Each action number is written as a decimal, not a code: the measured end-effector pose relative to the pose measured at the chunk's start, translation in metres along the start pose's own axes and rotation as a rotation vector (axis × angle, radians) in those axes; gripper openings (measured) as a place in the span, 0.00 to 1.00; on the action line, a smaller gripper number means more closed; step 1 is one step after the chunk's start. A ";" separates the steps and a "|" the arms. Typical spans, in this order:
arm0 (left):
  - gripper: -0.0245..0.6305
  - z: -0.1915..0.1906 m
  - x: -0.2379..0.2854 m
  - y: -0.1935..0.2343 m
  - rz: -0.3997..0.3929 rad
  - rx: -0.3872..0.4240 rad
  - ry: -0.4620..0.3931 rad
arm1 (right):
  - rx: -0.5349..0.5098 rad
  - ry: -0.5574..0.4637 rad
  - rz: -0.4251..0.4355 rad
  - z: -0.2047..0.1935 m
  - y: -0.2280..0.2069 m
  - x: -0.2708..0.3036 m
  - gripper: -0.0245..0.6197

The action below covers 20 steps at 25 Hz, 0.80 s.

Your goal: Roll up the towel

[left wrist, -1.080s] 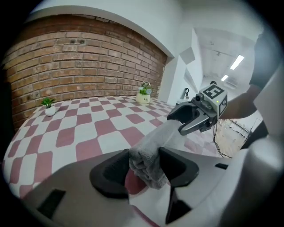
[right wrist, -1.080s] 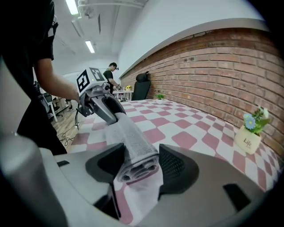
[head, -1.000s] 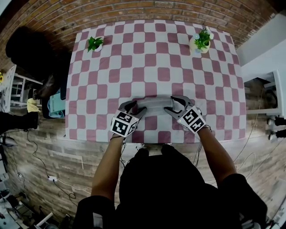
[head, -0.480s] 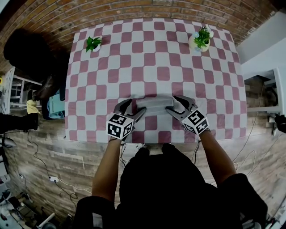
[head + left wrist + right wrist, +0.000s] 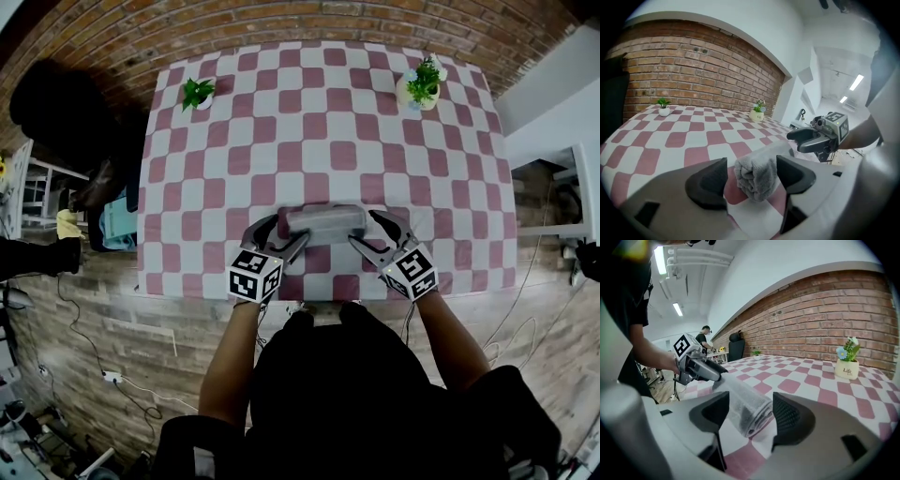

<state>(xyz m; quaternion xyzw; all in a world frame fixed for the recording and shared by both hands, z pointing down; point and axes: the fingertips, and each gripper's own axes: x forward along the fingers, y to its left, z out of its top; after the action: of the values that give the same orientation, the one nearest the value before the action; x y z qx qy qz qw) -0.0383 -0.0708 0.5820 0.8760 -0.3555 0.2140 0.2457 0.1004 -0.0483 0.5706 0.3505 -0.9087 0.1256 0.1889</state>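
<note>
1. Towel [image 5: 326, 223] is lying as a short grey roll, set crosswise near the front edge of the tabletop [image 5: 328, 122] in the head view. The left tool [image 5: 284, 232] and the right tool [image 5: 368, 229] are sitting at its two ends. Their jaws are covering those ends, so the spiral is not showing here. The person's dark head [image 5: 328, 375] is blocking part of the tabletop's near edge. A red-and-white checked cloth is lying flat over the tabletop. A small green plant [image 5: 198, 91] and a cream flower pot [image 5: 420, 89] are standing at the far corners, well apart from the roll.

2. In the left gripper view, the left tool's dark, rounded jaws are standing apart with the towel's fluffy, layered end between them, not pinching it. A strip of cloth is showing beside the left-hand jaw. The right-hand jaw is overlapping the roll's edge, so contact there is hard to judge. The rest of the roll is running behind that jaw toward the right tool.

3. In the right gripper view, the right tool's jaws are likewise standing apart around the other end, where thin stacked layers are showing. One jaw is showing a ribbed pad. The roll's far end is disappearing under the left tool's tip, in front of a brick wall [image 5: 825, 319].
</note>
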 end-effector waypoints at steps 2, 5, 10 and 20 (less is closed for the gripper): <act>0.55 0.012 -0.011 0.000 0.022 0.002 -0.055 | -0.008 -0.017 -0.005 0.006 0.003 -0.006 0.45; 0.55 0.035 -0.034 -0.001 0.071 0.027 -0.147 | -0.037 -0.050 -0.012 0.021 0.008 -0.018 0.45; 0.46 0.074 -0.074 -0.014 0.133 0.117 -0.273 | -0.093 -0.165 -0.040 0.073 0.020 -0.043 0.40; 0.03 0.115 -0.111 -0.052 0.129 0.161 -0.412 | -0.188 -0.320 -0.129 0.144 0.040 -0.073 0.03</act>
<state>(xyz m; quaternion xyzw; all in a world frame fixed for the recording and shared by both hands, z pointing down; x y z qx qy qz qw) -0.0500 -0.0473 0.4158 0.8934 -0.4352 0.0735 0.0832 0.0863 -0.0284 0.4063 0.4044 -0.9105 -0.0295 0.0815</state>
